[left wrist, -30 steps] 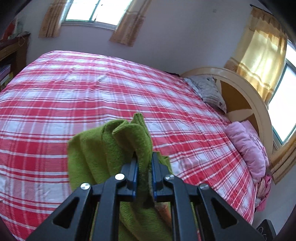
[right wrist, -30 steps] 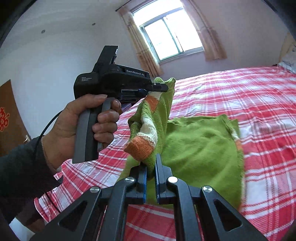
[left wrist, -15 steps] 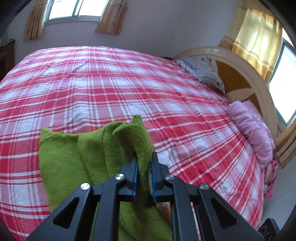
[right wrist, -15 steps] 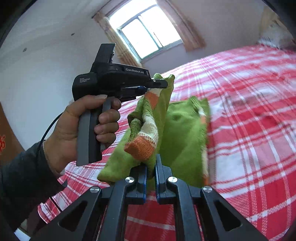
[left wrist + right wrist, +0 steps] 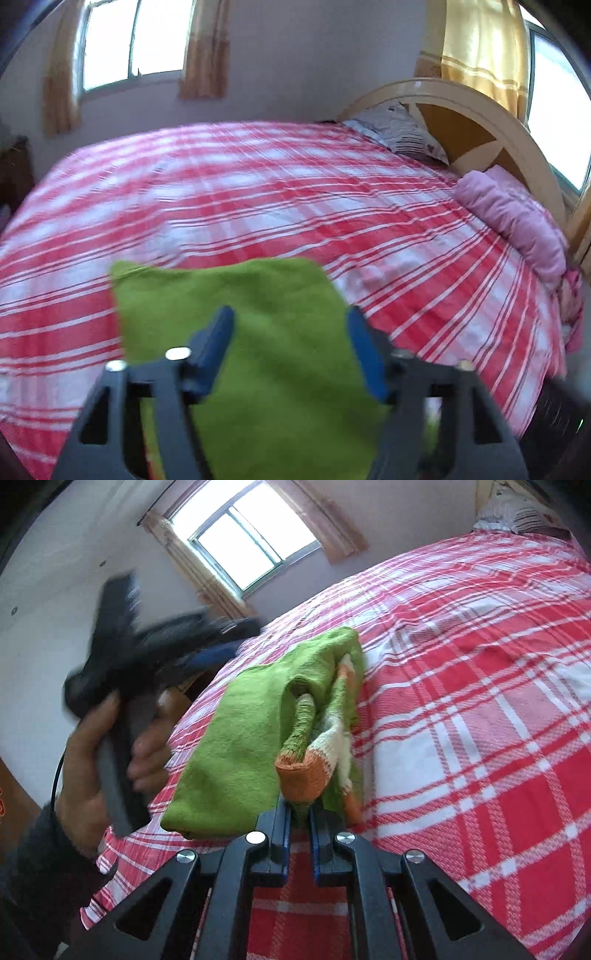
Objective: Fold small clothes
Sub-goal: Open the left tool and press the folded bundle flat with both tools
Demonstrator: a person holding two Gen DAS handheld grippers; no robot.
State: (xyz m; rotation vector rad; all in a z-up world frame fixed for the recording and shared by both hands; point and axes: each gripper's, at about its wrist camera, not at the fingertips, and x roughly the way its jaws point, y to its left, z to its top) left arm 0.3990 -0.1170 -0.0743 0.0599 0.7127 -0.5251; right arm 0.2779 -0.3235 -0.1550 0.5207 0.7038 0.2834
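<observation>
A small green knit garment [image 5: 240, 332] with orange and white striped cuffs lies folded on the red plaid bed [image 5: 258, 192]. My left gripper [image 5: 290, 347] is open above it, holding nothing. It also shows in the right wrist view [image 5: 221, 646], blurred, held by a hand at the left. My right gripper [image 5: 298, 808] is shut on the garment's orange cuff [image 5: 301, 771]. The green garment [image 5: 240, 746] lies on the bed [image 5: 480, 701] in front of it.
A cream wooden headboard [image 5: 480, 122] stands at the far right of the bed, with a grey patterned pillow [image 5: 402, 133] and a pink rolled quilt [image 5: 517, 225] beside it. Windows with curtains [image 5: 203, 48] are on the far wall.
My left gripper has opened and let go of the garment, which dropped flat onto the bed. My right gripper still grips the cuff, now lower over the bed.
</observation>
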